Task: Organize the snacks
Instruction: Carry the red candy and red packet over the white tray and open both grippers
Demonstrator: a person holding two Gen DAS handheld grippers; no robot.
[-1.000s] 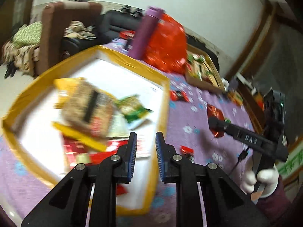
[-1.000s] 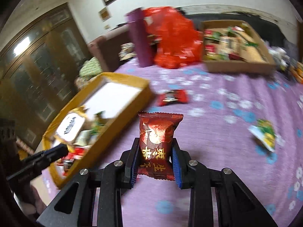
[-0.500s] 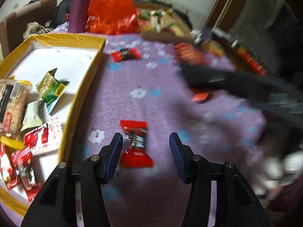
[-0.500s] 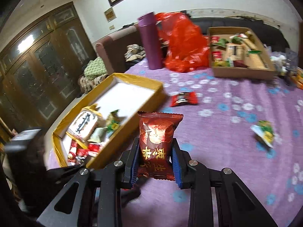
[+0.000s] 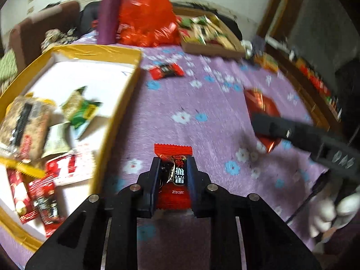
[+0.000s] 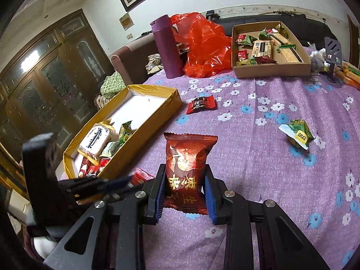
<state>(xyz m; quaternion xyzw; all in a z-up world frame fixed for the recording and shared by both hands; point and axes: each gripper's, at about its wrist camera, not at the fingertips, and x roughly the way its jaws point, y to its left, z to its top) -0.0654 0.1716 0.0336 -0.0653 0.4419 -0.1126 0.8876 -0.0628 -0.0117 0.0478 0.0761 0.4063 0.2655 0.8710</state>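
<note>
Left gripper (image 5: 173, 172) clamps red candy (image 5: 173, 157), green packet (image 6: 297, 133) right-wrist only

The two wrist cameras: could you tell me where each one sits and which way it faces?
Left wrist: on the left gripper, looking down its fingers at a red candy clamped over the purple cloth; the right gripper crosses its right side.
Right wrist: on the right gripper, holding a dark red packet upright.
Shared: the yellow box.
</note>
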